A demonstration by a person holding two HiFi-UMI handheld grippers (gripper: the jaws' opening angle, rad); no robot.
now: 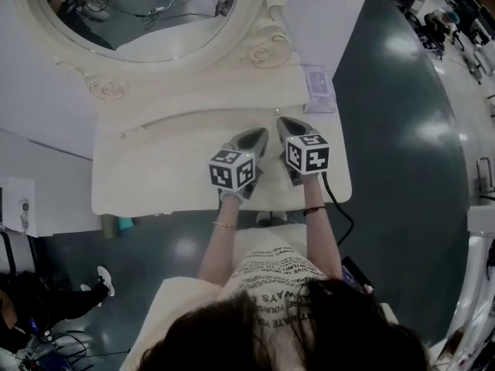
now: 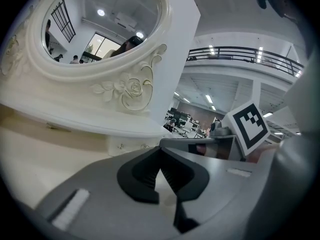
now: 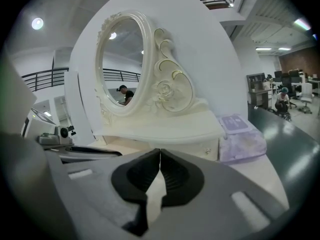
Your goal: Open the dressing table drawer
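1. Counter (image 1: 155,176): cream painted top, smooth, with a low sheen.
2. Mirror frame (image 1: 267,41): cream finish, carved in relief with roses and scrolls; the raised parts show a satin gloss.
3. Mirror glass (image 1: 139,14): polished and fully reflective.
4. Wipes pack (image 3: 240,136): lilac soft plastic film, crinkled, with a faint shine.
5. Left hand-held gripper (image 2: 160,151) and right hand-held gripper (image 3: 159,154): grey moulded plastic, matt and smooth. The pads (image 3: 175,176) are black, ribbed, rubber-like and dull.
6. Marker cubes (image 1: 232,168): matt white faces with black printed squares.
7. Floor (image 1: 402,153): dark, smooth and glossy, mirroring the ceiling lights.
8. Shirt (image 1: 271,277): pale cloth with printed lettering.
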